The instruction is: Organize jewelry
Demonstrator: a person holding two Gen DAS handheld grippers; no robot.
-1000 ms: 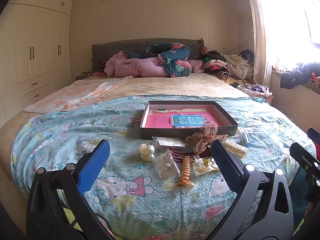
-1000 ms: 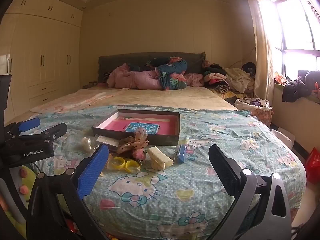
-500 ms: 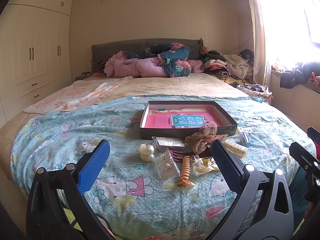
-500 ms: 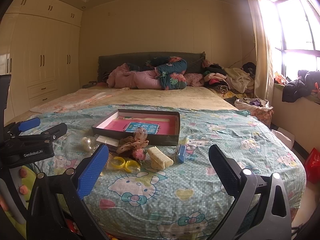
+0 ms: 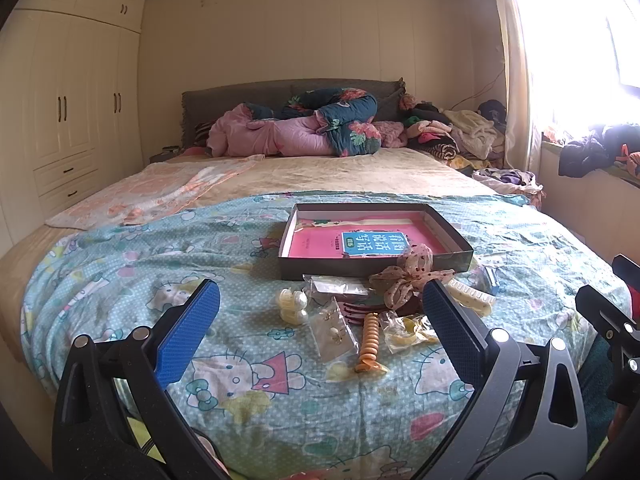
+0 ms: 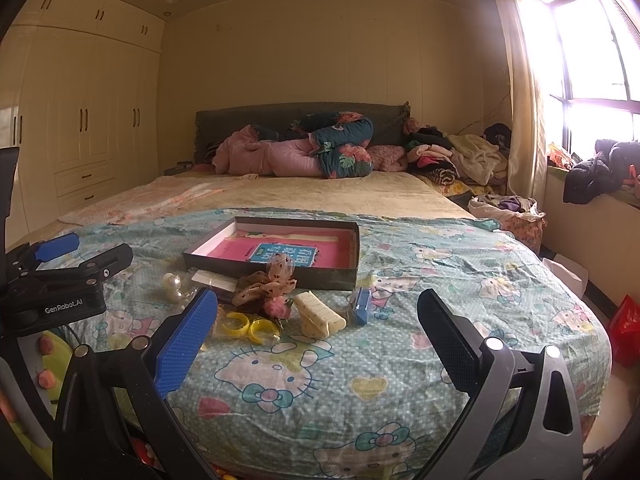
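Left wrist — both grippers (image 5: pixel 320 312) apparently agape.

Both wrist cameras look from the foot of the bed toward its dark grey padded headboard (image 5: pixel 292 92), sharing the shallow dark cardboard tray (image 5: pixel 376 268) nearby.

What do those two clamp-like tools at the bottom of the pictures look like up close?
Each is a hand-held gripper of black plastic. The left hand-held gripper and the right hand-held gripper both have two long angled fingers studded with silver screw heads. One finger carries a textured blue pad; the other pad looks dark. Seen from the right camera, the left tool's side reads "GenRobot.AI" in white. No sleeves show.
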